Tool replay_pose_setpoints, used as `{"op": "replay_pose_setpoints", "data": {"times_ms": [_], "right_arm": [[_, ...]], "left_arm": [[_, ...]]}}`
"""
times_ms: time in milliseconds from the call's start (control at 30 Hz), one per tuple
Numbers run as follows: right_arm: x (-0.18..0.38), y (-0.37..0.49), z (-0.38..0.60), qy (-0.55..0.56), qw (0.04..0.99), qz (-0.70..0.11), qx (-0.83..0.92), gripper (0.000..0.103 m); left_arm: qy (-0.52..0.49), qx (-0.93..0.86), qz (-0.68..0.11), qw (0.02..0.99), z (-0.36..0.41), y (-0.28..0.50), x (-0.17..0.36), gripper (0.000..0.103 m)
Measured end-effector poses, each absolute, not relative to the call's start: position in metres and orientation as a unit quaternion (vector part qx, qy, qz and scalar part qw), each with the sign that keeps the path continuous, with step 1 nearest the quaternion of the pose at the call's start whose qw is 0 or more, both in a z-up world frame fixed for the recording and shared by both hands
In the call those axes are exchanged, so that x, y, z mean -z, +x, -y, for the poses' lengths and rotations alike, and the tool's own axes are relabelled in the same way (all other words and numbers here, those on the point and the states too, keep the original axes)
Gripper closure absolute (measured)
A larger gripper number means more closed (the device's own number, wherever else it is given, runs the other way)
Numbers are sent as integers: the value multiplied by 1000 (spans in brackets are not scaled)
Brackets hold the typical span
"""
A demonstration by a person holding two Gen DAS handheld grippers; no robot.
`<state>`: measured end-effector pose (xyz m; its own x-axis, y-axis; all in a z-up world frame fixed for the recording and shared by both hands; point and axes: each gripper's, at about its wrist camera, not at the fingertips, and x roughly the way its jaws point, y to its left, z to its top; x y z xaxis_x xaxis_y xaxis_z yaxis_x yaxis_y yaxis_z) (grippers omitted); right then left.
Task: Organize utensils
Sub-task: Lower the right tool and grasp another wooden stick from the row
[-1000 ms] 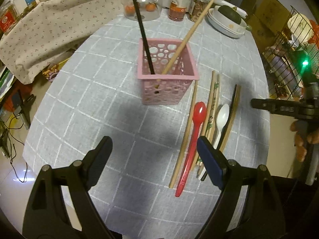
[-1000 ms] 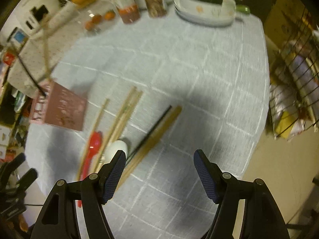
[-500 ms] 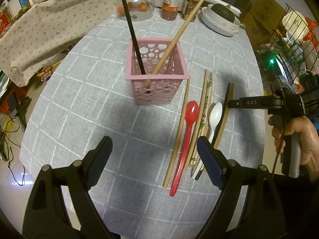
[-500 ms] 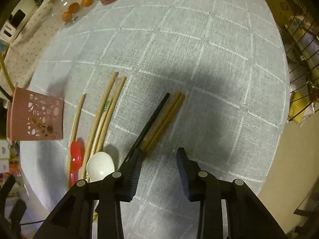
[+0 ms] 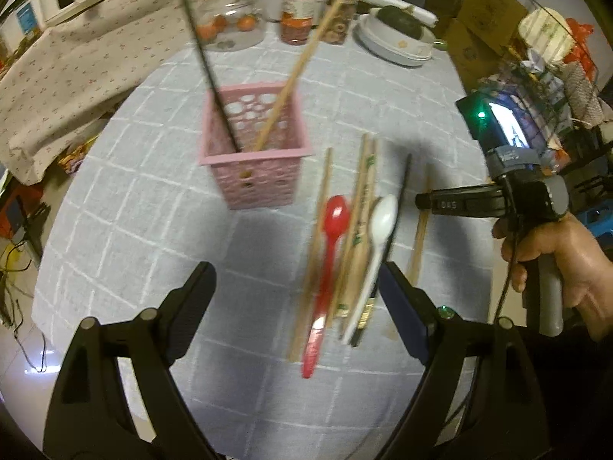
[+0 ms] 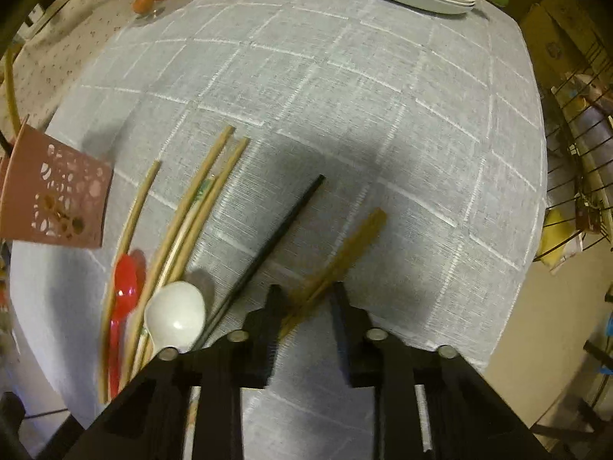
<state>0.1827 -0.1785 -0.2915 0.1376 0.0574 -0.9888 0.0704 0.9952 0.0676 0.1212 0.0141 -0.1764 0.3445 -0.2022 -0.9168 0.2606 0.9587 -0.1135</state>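
The right gripper (image 6: 304, 299) points down at the table, and its jaws have just been closing; they now stand narrow around the near end of a brown chopstick (image 6: 346, 247), whose far end looks blurred as if it has begun to shift. Whether one stick or a matched pair sits between the pads is hard to tell. To do this pickup well, the squeeze should settle fully before any lift, since a thin stick held near one end will want to swing or twist out; lifting straight up and slowly would let that show early. Just to the left of the grip lies a black chopstick (image 6: 276, 243), close enough that a sideways drag could roll it, so the lift should stay vertical until clear. Further left is the loose pile: a white spoon (image 6: 176, 316), a red spoon (image 6: 124, 287) and several pale chopsticks (image 6: 191, 207). The pink basket (image 5: 254, 170) stands beyond them on the grey checked tablecloth (image 6: 345, 96), already holding a black stick (image 5: 208, 73) and a wooden one (image 5: 297, 73) leaning upright; the gripped stick likely goes there, tip first. The left gripper (image 5: 295, 287) hovers wide and empty over the near end of the pile.
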Motion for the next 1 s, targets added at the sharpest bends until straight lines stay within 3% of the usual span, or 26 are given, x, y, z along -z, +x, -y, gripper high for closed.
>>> {"op": "replay_pose_setpoints", "data": {"times_ms": [133, 233, 333, 500, 600, 1000], "right_arm": [[291, 167, 212, 110, 746, -657, -9, 94], [287, 154, 242, 151, 745, -650, -11, 94], [279, 139, 262, 173, 748, -640, -22, 94], [265, 131, 271, 191, 757, -623, -46, 94], [262, 129, 271, 193, 758, -621, -49, 94], [267, 137, 278, 201, 752, -625, -63, 94]], "left_arm": [[38, 169, -549, 818, 11, 120, 173, 17], [46, 194, -549, 812, 34, 122, 175, 26], [58, 216, -547, 806, 59, 124, 180, 40], [81, 252, -538, 800, 97, 138, 199, 73], [77, 254, -547, 794, 113, 155, 217, 80], [96, 226, -573, 782, 146, 187, 267, 83]]}}
